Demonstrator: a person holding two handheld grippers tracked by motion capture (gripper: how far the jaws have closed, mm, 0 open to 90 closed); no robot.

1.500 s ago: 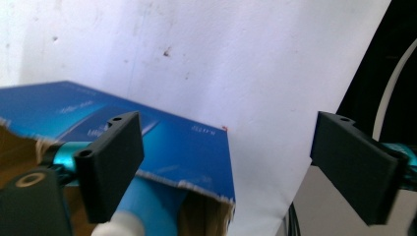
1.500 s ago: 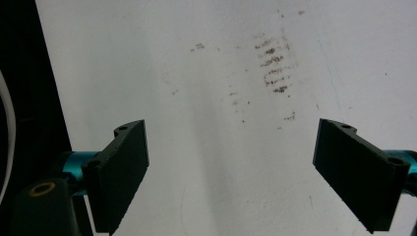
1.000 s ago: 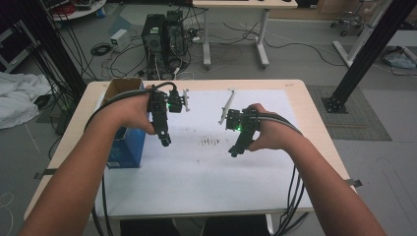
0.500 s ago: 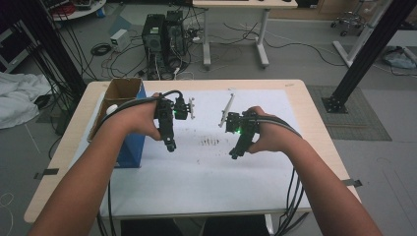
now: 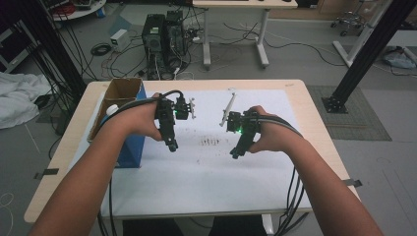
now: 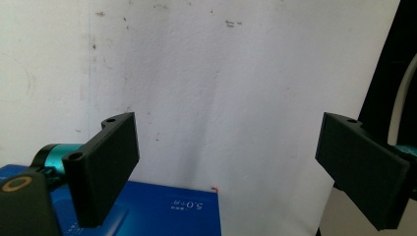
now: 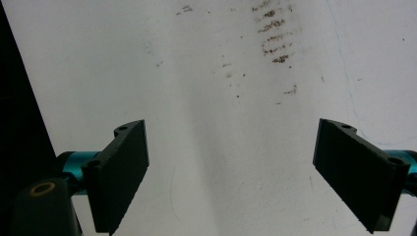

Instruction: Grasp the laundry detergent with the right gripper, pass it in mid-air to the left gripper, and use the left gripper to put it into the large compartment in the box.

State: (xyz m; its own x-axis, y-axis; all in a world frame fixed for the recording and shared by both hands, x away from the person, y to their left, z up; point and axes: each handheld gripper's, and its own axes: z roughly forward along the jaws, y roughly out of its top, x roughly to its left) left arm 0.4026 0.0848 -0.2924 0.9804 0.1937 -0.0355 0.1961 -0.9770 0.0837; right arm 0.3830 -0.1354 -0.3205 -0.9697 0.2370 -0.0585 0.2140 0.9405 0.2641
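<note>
My left gripper (image 5: 172, 146) hangs over the white sheet (image 5: 206, 182), just right of a blue box (image 5: 129, 147) with an open cardboard-brown top. Its jaws stand open with nothing between them (image 6: 228, 147), and the blue box's edge (image 6: 172, 211) shows under them. My right gripper (image 5: 235, 155) hovers over the sheet right of centre, a green light glowing on its body. Its jaws are open and empty too (image 7: 231, 147). A patch of dark smudges (image 5: 210, 142) marks the sheet between the two grippers, and those smudges (image 7: 273, 34) lie ahead of the right jaws.
Two thin pale tools lie on the sheet's far part, one (image 5: 192, 107) beside the left gripper's body, the other (image 5: 227, 105) beyond the right gripper. Cables trail back from both hands. Computer towers (image 5: 164, 34) and a black post (image 5: 364, 54) stand on the floor behind the table.
My left gripper has drifted slightly to the right, away from the blue box. The right gripper has stayed where it was. Both pairs of jaws keep the same width.
</note>
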